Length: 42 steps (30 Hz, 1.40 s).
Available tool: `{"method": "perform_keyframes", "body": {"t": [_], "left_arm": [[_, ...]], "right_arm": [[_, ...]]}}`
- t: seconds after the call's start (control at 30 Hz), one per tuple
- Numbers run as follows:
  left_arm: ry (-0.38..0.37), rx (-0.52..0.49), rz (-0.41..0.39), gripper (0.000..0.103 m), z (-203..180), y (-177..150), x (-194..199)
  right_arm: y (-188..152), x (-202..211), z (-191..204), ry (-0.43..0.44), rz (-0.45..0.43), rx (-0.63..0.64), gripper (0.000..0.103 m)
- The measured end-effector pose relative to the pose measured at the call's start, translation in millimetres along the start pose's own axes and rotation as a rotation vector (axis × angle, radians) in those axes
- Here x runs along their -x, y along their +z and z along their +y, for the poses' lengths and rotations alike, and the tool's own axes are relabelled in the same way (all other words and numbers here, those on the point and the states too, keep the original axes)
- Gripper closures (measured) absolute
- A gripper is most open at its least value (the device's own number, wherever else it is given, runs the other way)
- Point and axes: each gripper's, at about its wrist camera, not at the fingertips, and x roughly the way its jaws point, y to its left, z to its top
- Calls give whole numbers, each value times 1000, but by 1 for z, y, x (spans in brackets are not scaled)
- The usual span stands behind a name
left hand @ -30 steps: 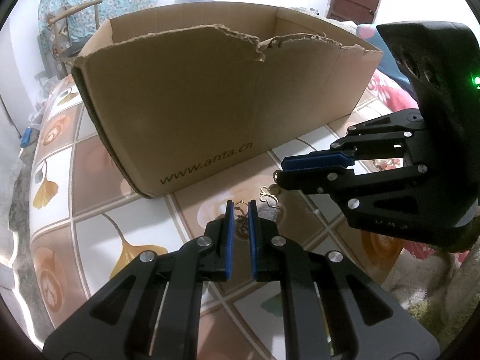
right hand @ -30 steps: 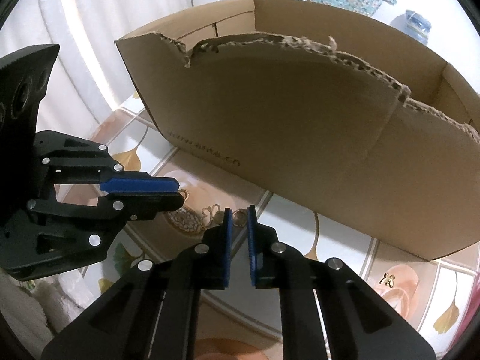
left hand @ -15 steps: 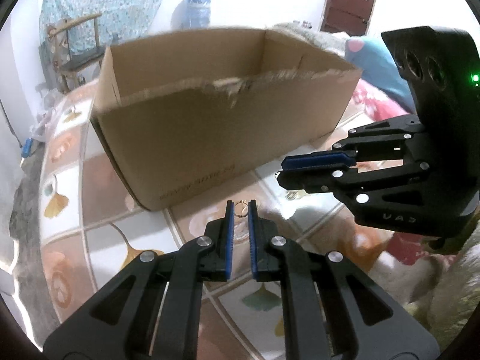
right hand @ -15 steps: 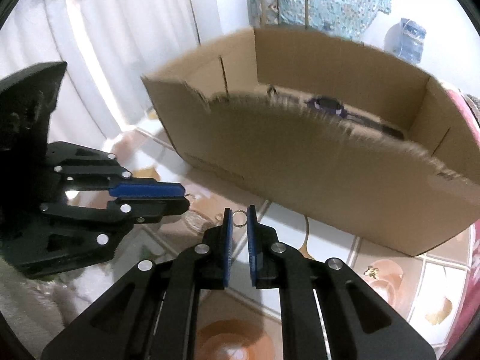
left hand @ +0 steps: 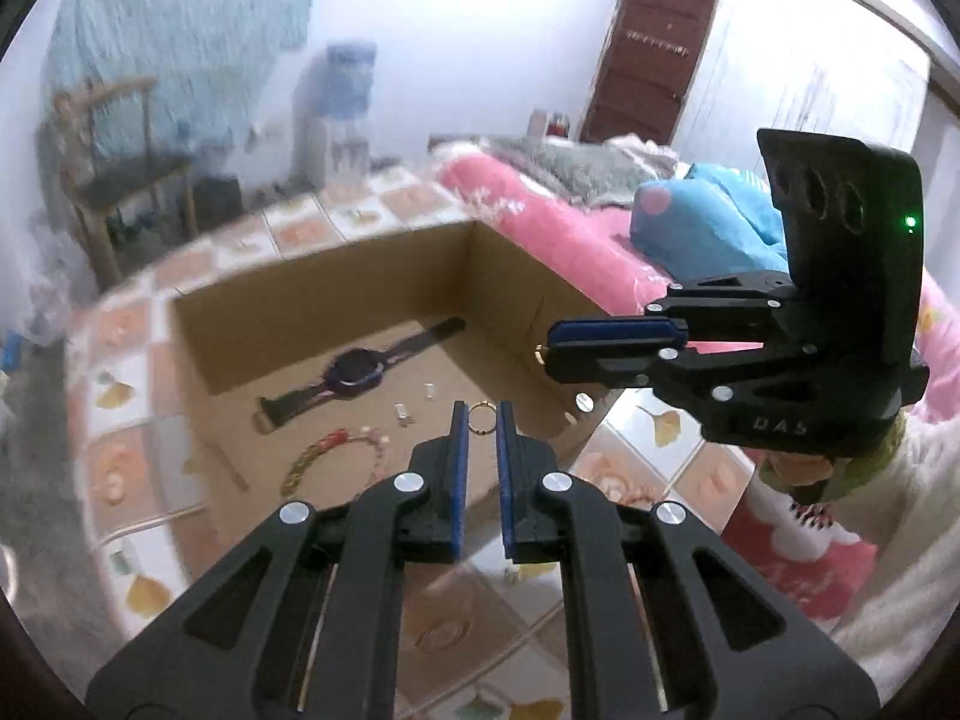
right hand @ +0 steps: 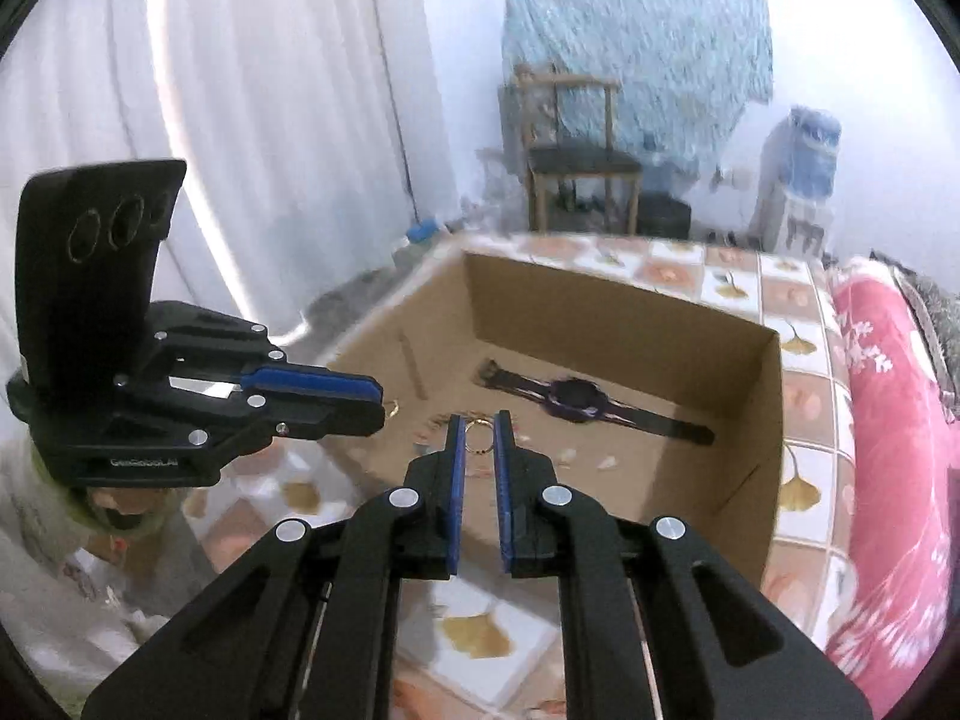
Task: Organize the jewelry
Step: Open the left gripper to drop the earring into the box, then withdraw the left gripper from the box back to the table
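Lots of motion blur here, so the small stuff is hard to read. Inside the cardboard box (left hand: 336, 306) there are a couple of tiny pale bits (left hand: 403, 414) I honestly can't identify, and the near wall of the box is hidden behind the gripper fingers in both views. The tiled tabletop (left hand: 120, 396) is cut off at the frame edges, and the bed with the pink blanket (left hand: 564, 228) along its far right edge is only partly in view.

Left gripper (left hand: 480, 414): jaws nearly closed, pinching a small gold ring (left hand: 480, 418) right at the tips. It hangs over the near edge of the box.

Right gripper (right hand: 478, 423): same deal, jaws pulled in tight on its own gold ring (right hand: 479, 437), held at the very tips above the near wall of the box. In the left wrist view you see this gripper from the side and only a speck of gold pokes out at its tip, so the ring itself is basically hidden from that angle.

On the box floor: a dark wristwatch (left hand: 354, 369) with a purple-ish face lies stretched out towards the far wall, and a beaded bracelet (left hand: 333, 455), red and yellowish, sits closer to the near left corner. In the right wrist view the bracelet is mostly blocked by the left gripper's body, though the watch (right hand: 576, 396) is clear enough.
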Motion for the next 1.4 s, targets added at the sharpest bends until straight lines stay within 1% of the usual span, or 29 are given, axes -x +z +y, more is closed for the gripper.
{"method": "perform_keyframes", "body": {"t": [0.03,0.07,0.1,0.13,0.17,0.23,0.3,0.43,0.53,0.63,0.67,0.7,0.73,0.8,0.87,0.9,0.93,1.0,1.03,1.07,1.13,1.2,1.33,1.4], "left_arm": [[-8,15,29,95,3,4,-10],[-24,36,72,95,8,9,-25],[-43,60,104,95,11,13,-38],[-48,81,132,95,15,15,-46],[-52,107,173,95,19,17,-58],[-59,131,212,95,23,19,-72],[-62,156,247,95,26,20,-84],[-47,185,262,93,30,17,-91],[-50,210,247,90,33,16,-90],[-35,198,217,90,33,19,-83],[-29,194,205,90,33,23,-81],[-16,184,186,89,32,24,-75],[-8,177,171,88,31,25,-70],[17,159,122,79,29,26,-55],[46,135,75,76,27,25,-39],[70,122,47,72,25,23,-28],[89,113,24,69,24,20,-18],[123,101,-29,62,22,12,3],[149,97,-59,59,21,4,17],[170,96,-79,55,20,-3,28],[207,92,-106,50,19,-19,46],[234,94,-122,46,17,-40,61],[224,103,-109,44,12,-76,70],[193,113,-92,44,9,-94,66]], "right_arm": [[4,-8,-11,4,42,-15,93],[6,-14,-18,4,64,-29,93],[8,-27,-30,9,124,-46,93],[9,-37,-37,5,163,-63,93],[10,-43,-42,0,184,-74,93],[12,-58,-55,12,235,-73,93],[7,-63,-58,3,259,-83,93],[4,-66,-68,8,266,-100,92],[3,-57,-75,2,232,-117,92],[6,-46,-81,5,189,-131,92],[7,-42,-82,5,178,-134,89],[8,-37,-83,4,163,-137,83],[8,-30,-84,0,143,-141,81],[9,-20,-85,-4,112,-148,78],[8,-6,-83,0,74,-152,78],[6,1,-82,2,52,-157,77],[4,7,-81,3,33,-160,77],[-3,24,-75,14,-17,-155,76],[-9,34,-70,27,-44,-148,75],[-13,39,-67,33,-59,-143,75],[-30,48,-56,55,-83,-134,71],[-46,51,-48,73,-85,-136,69],[-80,40,-31,115,-39,-157,69],[-95,31,-25,113,-13,-173,69]]}}
